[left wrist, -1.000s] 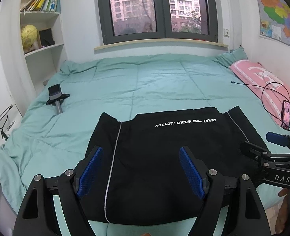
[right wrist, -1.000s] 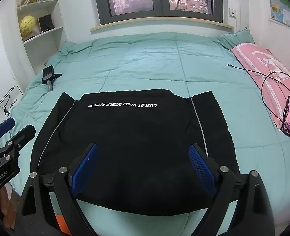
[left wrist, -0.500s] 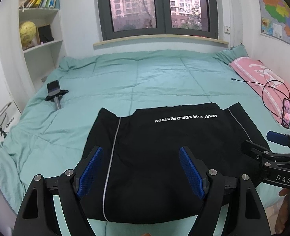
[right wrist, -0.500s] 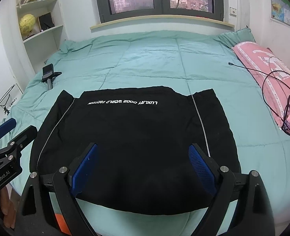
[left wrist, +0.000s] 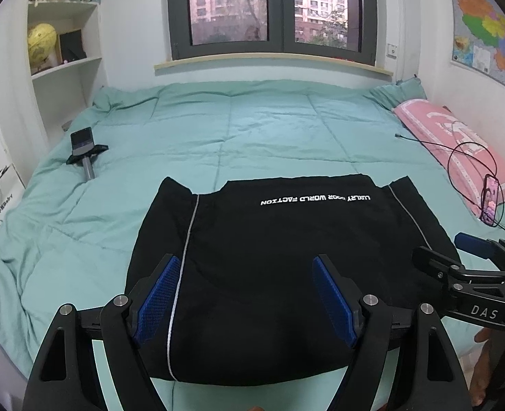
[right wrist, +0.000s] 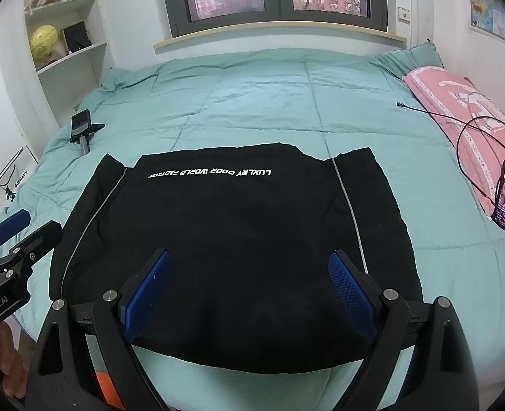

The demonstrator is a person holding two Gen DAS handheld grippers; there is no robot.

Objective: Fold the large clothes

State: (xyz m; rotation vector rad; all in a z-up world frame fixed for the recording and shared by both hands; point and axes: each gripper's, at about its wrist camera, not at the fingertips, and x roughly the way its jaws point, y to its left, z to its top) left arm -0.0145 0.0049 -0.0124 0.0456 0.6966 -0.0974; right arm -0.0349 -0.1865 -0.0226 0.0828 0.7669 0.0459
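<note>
Teal quilt [left wrist: 269, 130] covers a bed below a dark-framed window [left wrist: 273, 10] in the left wrist view. Folded flat on the near part of it lies a black garment [left wrist: 286, 257] with white lettering and thin pale stripes. Over its near edge the left gripper [left wrist: 249, 291] hovers, blue pads spread wide, gripping nothing. A pink pillow [left wrist: 451, 133] and a phone [left wrist: 490, 202] lie at the right.

Seen from the right wrist, the same garment [right wrist: 235, 239] sits on the quilt [right wrist: 252, 102]; the right gripper [right wrist: 249, 291] hangs above its near hem, jaws parted and empty. A phone holder [right wrist: 82, 128] lies at the left.
</note>
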